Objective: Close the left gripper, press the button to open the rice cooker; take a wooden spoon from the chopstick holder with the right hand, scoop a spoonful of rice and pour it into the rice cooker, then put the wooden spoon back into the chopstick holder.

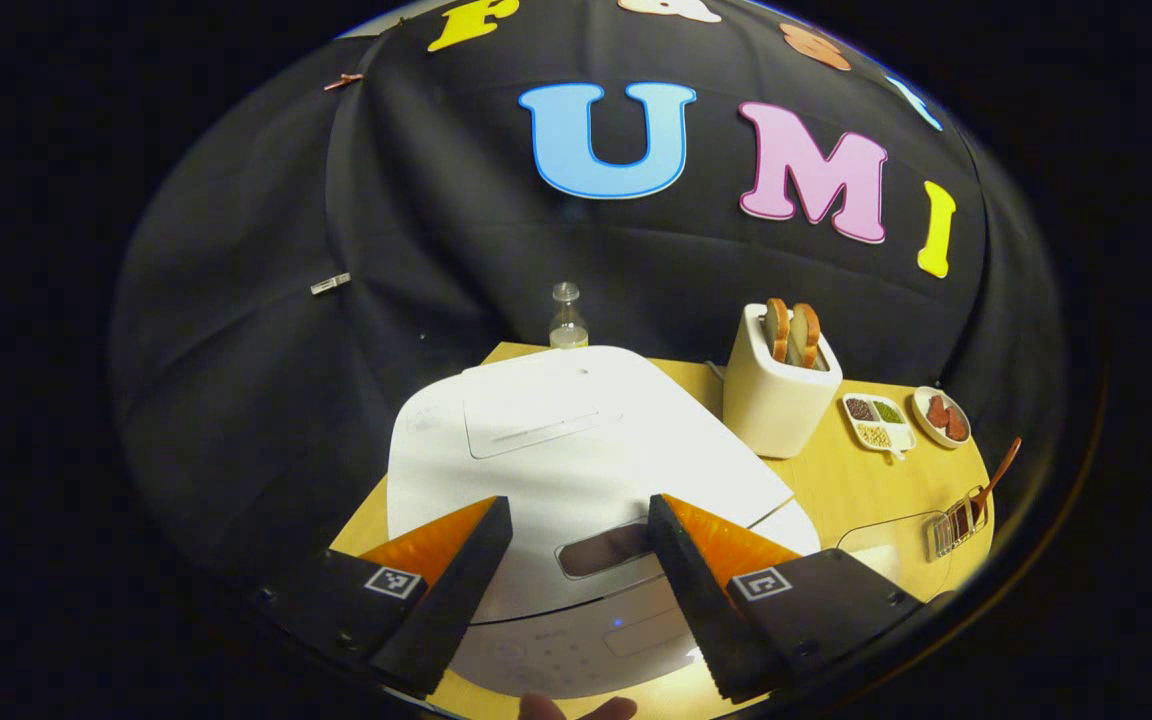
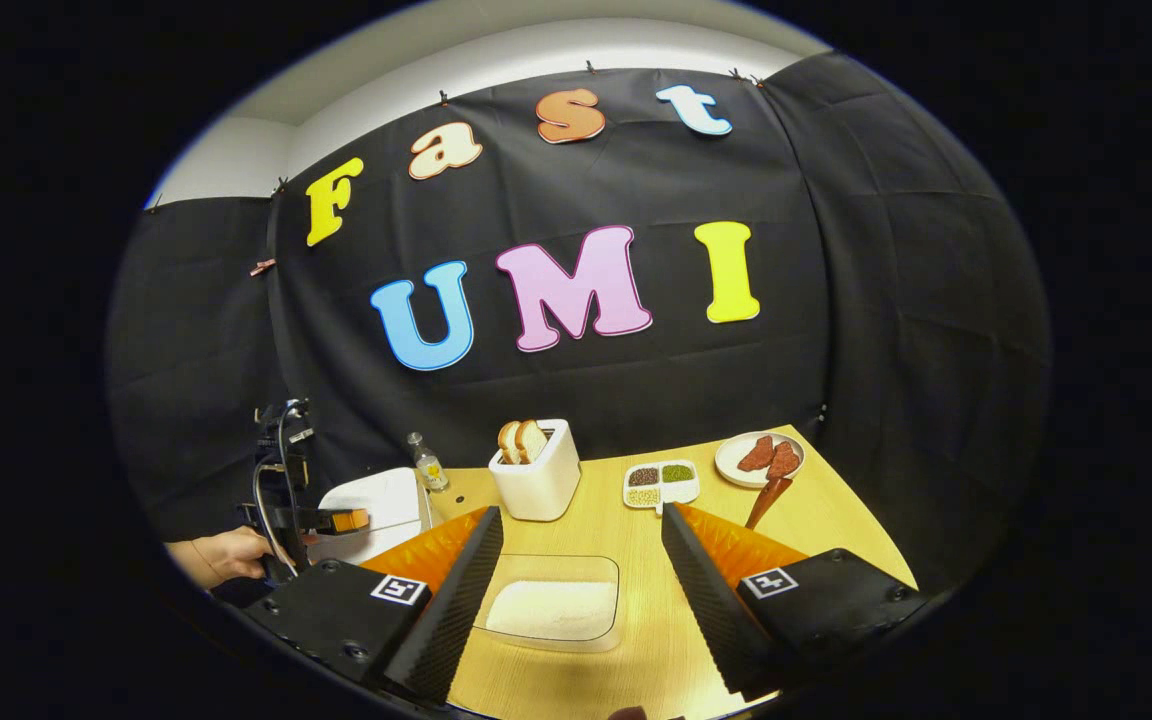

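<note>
White glossy plastic forms the closed lid of the rice cooker (image 1: 576,440), which is being hovered over by the left claw (image 1: 576,560); its two fingers are being held wide apart, gripping nothing. An elongated lid-release button (image 1: 608,548) is sitting between them, near the cooker's front edge. The button is judged stiff and sprung; a firm press with joined fingertips is likely needed, and the smooth shell may be slippery.

In the right gripper view, the right claw (image 2: 581,590) is likewise being held open and empty above the wooden tabletop (image 2: 836,530), with the clear rectangular container of white rice (image 2: 554,608) lying between its fingers, lower down. The brown wooden spoon (image 1: 998,470) is being seen leaning tilted in the wire chopstick holder (image 1: 958,524) at the tabletop's right end. The spoon is judged light and rigid; its upper handle is probably the best hold.
</note>
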